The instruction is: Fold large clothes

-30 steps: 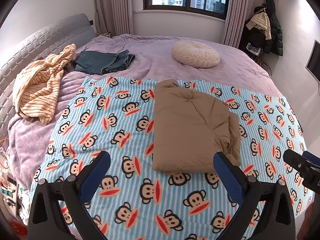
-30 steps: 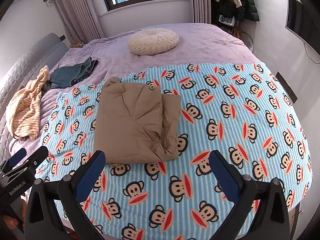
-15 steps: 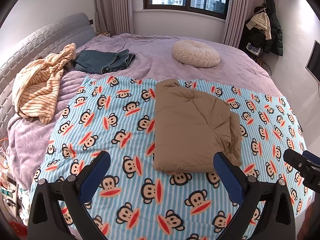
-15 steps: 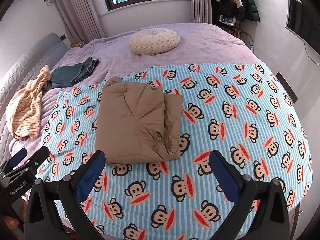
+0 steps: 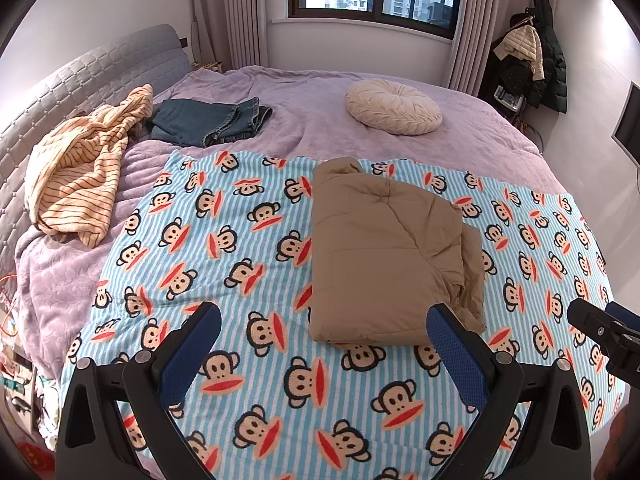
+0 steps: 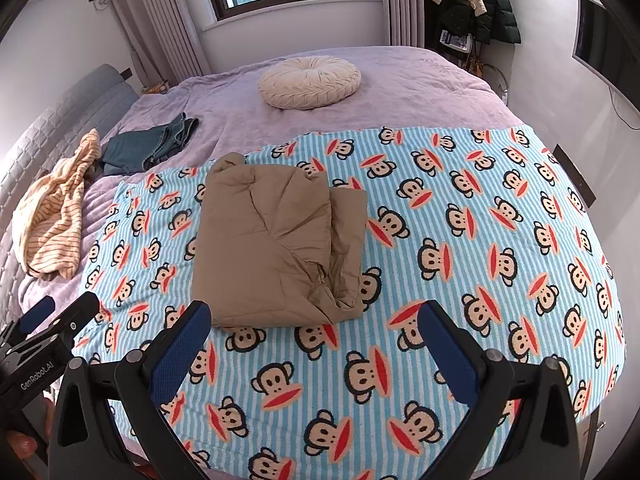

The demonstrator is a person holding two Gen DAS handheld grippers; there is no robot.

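— Grippers first: how do they stand?

— Left gripper [image 5: 324, 344], black frame with blue-padded fingers [image 5: 192, 354], is spread wide and grasps nothing; it hovers over the near end of the bed. Right gripper [image 6: 316, 344] is the same, jaws far apart, empty, beside it.

— And the garment?

— Tan padded jacket [image 5: 384, 256], folded into a rough rectangle, lies flat on the blue-and-white striped blanket printed with monkey faces [image 5: 224, 248]. In the right wrist view the jacket [image 6: 276, 240] sits just ahead of that gripper's left finger, its right edge bunched in loose layers. Neither gripper touches it.

— What else is on the bed?

— Beyond the blanket the lilac bedspread [image 5: 304, 120] shows. A round cream pleated cushion [image 5: 394, 106] rests on it near the window. Towards the grey quilted headboard [image 5: 80, 84] lies a folded pair of dark blue jeans [image 5: 204, 120], and just beside them a crumpled cream garment with orange stripes [image 5: 80, 172].

— Anything off the bed?

— Dark coats on a rack [image 5: 536, 60] in the far corner.
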